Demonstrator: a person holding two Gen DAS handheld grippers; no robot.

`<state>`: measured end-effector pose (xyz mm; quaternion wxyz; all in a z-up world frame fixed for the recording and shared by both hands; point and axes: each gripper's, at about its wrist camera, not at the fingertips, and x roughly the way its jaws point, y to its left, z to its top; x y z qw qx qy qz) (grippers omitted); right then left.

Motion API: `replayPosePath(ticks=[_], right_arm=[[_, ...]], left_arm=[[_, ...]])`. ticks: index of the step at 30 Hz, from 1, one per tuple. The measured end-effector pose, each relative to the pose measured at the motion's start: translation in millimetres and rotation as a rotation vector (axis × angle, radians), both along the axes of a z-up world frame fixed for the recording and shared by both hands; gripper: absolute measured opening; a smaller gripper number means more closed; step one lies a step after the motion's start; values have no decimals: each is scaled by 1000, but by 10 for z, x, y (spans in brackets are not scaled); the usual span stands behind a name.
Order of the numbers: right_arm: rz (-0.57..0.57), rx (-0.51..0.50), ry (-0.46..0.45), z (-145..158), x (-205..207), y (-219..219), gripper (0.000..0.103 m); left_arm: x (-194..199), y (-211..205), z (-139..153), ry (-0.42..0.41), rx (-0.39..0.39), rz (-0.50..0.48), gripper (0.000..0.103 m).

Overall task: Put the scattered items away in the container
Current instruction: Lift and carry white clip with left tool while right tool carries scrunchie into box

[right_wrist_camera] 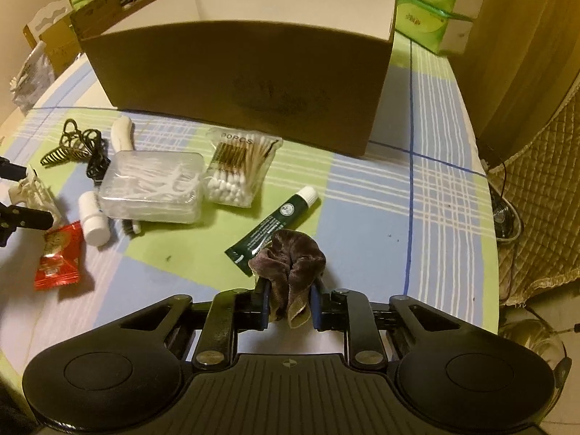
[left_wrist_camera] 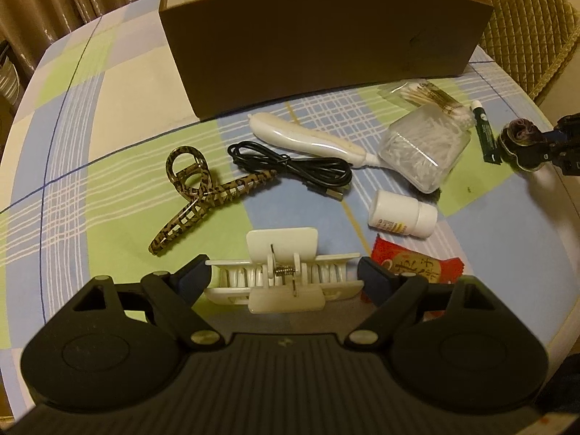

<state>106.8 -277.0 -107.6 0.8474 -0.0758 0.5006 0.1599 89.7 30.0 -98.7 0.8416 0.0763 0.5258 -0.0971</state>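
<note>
Straddling a white hair clip [left_wrist_camera: 286, 279], the left gripper [left_wrist_camera: 284, 279] stands spread wide, a finger at each end, contact uncertain. Right gripper [right_wrist_camera: 289, 299]: clenched on a brown scrunchie [right_wrist_camera: 290, 259], just above the checked tablecloth [right_wrist_camera: 427, 195]. Brown box [right_wrist_camera: 246, 83]: open-topped, at the table's far side. Nearby: green tube [right_wrist_camera: 275, 223], cotton swabs [right_wrist_camera: 237, 170], leopard clip [left_wrist_camera: 197, 195], black cable [left_wrist_camera: 293, 170], white bottle [left_wrist_camera: 402, 217], red sweet [right_wrist_camera: 58, 255].

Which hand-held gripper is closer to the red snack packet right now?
Left. The left hand-held gripper straddles the white hair claw, with the red snack packet right beside one finger. The right hand-held gripper, shut on the brown scrunchie, sits farther across the table.
</note>
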Motion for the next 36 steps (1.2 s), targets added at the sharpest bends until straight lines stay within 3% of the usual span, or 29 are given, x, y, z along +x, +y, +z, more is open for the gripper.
replayPosePath(ticks=[17, 27, 36], right_arm=[[20, 99, -17, 339, -95, 84, 18], [104, 125, -113, 714, 208, 280, 18], [143, 136, -234, 1149, 725, 402, 18]], left_arm=[[-157, 26, 497, -119, -44, -28, 85], [171, -151, 797, -212, -57, -107, 85], [725, -213, 1202, -322, -68, -175, 85]])
